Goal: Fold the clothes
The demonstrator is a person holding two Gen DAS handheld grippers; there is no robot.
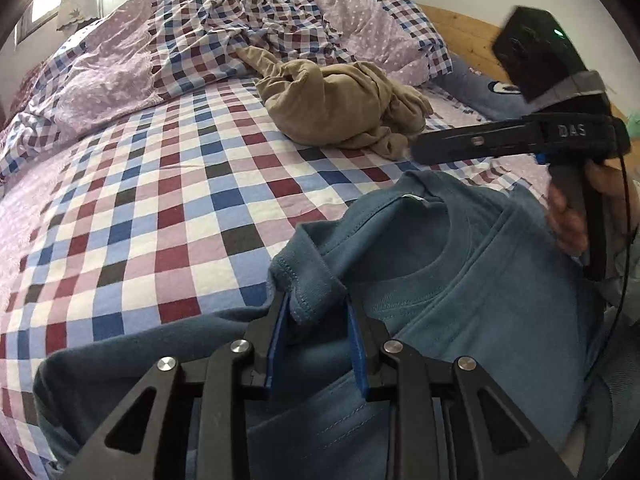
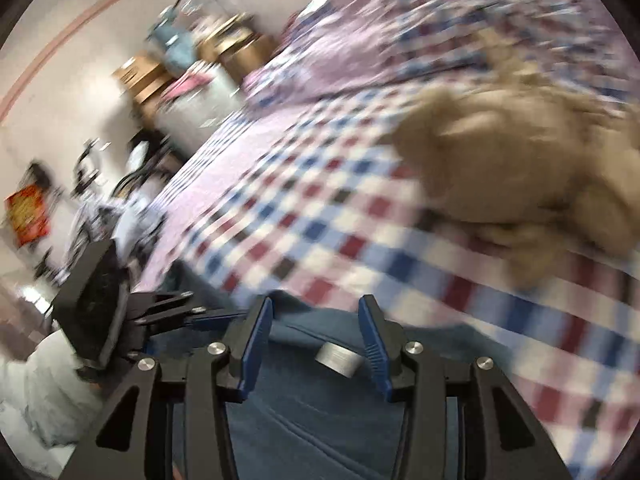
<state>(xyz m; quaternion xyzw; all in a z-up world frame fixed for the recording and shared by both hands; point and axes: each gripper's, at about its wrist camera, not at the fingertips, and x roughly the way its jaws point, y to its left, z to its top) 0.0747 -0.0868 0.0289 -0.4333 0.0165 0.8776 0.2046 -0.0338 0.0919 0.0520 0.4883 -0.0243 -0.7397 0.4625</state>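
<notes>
**Sleeve pinched on the left, right hand loose: the fold could slip**

I have the teal cotton T-shirt (image 1: 460, 292) lying at the near edge of the checked red, blue and white bedsheet (image 1: 160, 200), neckline up. My left gripper (image 1: 316, 316) is clamped on the hemmed sleeve edge (image 1: 304, 280), the cloth bunched between the blue pads. My right gripper (image 2: 316, 344) hangs over the shirt's body with its fingers apart and nothing between them; that view is smeared by motion.

My worries from here: the left pinch sits close to the hem, so a sharp pull may drag the cloth out. If I carry the sleeve across with nothing pinning the shirt, I expect the whole shirt to slide and wrinkle instead of creasing. The two grippers are near each other and could knock together. The crumpled tan garment (image 1: 344, 108) lies well apart, so I doubt it gets caught.

Writing: I read "DAS" embossed on the right gripper's black body in the left view. The small white neck label (image 1: 416, 199) is too small to read.
</notes>
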